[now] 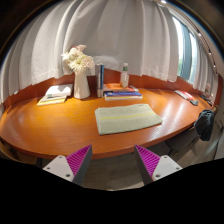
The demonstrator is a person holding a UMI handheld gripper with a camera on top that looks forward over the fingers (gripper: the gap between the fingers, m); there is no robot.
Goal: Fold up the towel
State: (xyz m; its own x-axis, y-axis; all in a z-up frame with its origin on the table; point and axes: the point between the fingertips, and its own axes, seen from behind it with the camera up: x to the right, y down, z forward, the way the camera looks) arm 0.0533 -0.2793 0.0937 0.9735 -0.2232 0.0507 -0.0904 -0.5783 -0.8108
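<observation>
A pale green towel (126,118) lies folded flat on the round wooden table (60,125), beyond my fingers and a little right of centre. My gripper (112,160) is open and empty, held back off the table's front edge with nothing between the fingers. The magenta pads (78,160) face each other across a wide gap.
At the back of the table stand a white vase with flowers (80,70), an open book (55,95), stacked books (122,93) and a bottle (125,75). A small item (186,97) lies at the right rim. A dark chair (206,123) stands at the right. Curtains hang behind.
</observation>
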